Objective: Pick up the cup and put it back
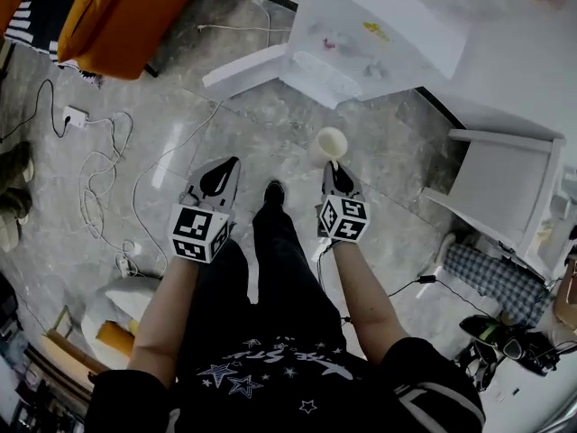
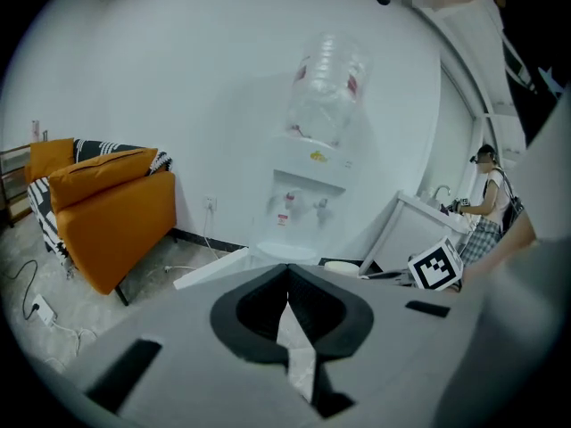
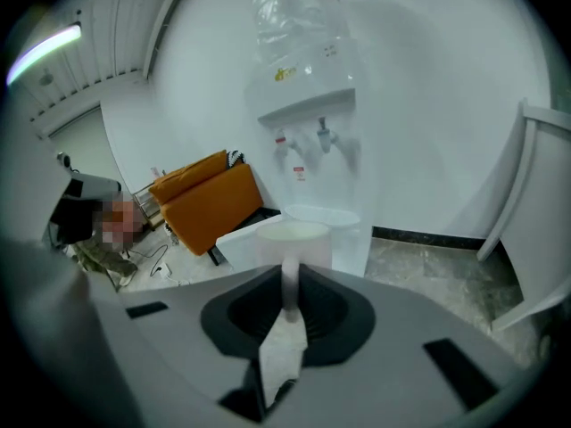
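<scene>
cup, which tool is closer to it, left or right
Right. The right tool is closed on the rim of the cup and holds it. The left tool is shut and empty, off to the cup's left in the head view, not touching it.

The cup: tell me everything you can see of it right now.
The cup is plain white, paper-looking, upright with its open mouth up. The right gripper is shut on a narrow strip of its near side, holding it above the grey stone floor, facing the water dispenser. Nothing else touches it; its contents cannot be seen.
</scene>
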The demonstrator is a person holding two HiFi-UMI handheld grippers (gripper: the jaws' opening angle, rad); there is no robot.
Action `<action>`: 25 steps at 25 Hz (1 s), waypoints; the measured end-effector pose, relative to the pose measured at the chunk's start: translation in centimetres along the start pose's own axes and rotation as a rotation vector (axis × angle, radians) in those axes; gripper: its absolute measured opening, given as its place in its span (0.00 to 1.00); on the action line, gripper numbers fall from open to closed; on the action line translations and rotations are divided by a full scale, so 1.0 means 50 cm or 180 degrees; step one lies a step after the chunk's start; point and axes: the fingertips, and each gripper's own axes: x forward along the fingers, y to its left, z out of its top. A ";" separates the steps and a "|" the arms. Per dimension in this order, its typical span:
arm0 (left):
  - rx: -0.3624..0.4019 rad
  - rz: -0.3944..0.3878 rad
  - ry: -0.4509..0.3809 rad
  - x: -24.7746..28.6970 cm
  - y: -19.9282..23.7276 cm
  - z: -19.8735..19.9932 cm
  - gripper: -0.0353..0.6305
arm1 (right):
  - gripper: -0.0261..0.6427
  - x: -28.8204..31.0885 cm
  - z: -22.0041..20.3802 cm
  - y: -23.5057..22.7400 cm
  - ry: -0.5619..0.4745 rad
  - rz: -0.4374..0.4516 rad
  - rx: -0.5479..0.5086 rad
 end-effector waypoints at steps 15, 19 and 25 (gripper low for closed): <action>0.0036 -0.0245 0.0030 0.276 0.145 -0.166 0.07 | 0.11 0.343 -0.112 -0.097 0.0078 -0.0377 0.0222; 0.0122 -0.0298 0.0068 0.346 0.205 -0.229 0.07 | 0.11 0.451 -0.141 -0.138 0.0116 -0.0500 0.0206; 0.0204 -0.0290 0.0088 0.448 0.302 -0.331 0.07 | 0.11 0.628 -0.166 -0.196 -0.0018 -0.0598 0.0295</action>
